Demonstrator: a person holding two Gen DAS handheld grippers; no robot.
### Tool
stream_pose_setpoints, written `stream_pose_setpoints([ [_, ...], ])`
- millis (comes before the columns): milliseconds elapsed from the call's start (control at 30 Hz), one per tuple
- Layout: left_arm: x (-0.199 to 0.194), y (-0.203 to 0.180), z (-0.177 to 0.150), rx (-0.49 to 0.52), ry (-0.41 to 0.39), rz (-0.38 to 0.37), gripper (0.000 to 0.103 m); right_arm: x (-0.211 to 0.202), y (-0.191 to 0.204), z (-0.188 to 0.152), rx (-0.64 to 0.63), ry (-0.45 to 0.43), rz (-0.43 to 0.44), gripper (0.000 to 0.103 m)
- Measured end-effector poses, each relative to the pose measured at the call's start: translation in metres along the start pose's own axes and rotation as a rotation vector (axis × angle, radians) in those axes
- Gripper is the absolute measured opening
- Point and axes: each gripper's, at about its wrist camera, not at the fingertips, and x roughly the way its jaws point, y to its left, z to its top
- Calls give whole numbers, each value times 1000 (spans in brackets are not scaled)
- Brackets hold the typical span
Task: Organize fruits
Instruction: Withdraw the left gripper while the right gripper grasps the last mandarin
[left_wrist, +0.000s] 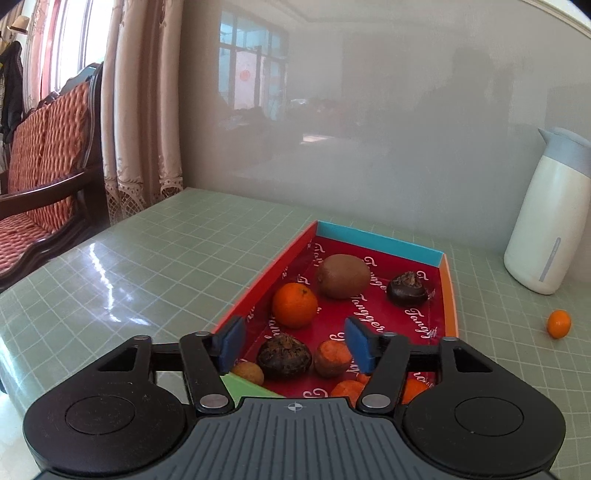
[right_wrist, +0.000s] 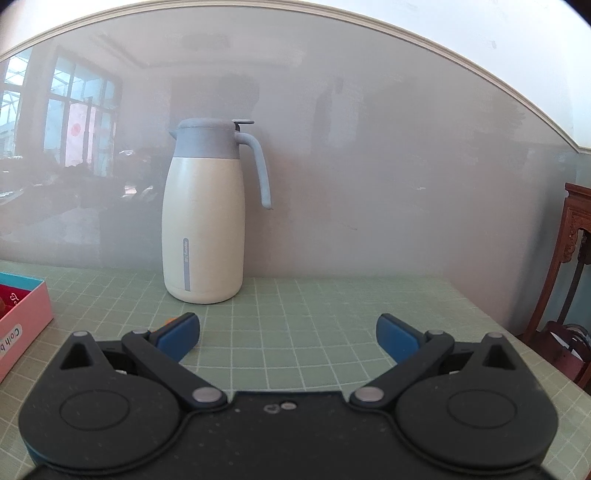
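Your left gripper hangs half open and empty over the fruit box; the stray kumquat beside the thermos jug is light, round, roll-prone, so pinch its middle.

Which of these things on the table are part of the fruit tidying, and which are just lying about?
Part of the job:
- red box
- kiwi
- orange
- two dark fruits
- small orange left out on the table

Just lying about:
- white jug
- cushioned chair
- curtain

A home living room: curtains, cushioned wooden armchair, thermos jug.
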Motion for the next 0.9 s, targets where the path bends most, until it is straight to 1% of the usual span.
stream_pose_setpoints([
  [67,-8,6,-2,-3,-12,14,80,0,5,1,-1,-1,13,102],
  [167,-15,15,-5,1,-14,42,92,2,17,2,-7,3,38,102],
  [300,-21,29,-8,-5,-11,65,94,1,35,4,-22,1,73,102],
  [400,-23,42,-11,-30,2,83,97,2,49,4,-38,3,97,102],
  [633,-29,64,-15,-45,-13,136,100,7,76,3,-64,20,142,102],
  [900,-36,80,-21,-34,-25,167,103,20,102,0,-112,41,159,102],
])
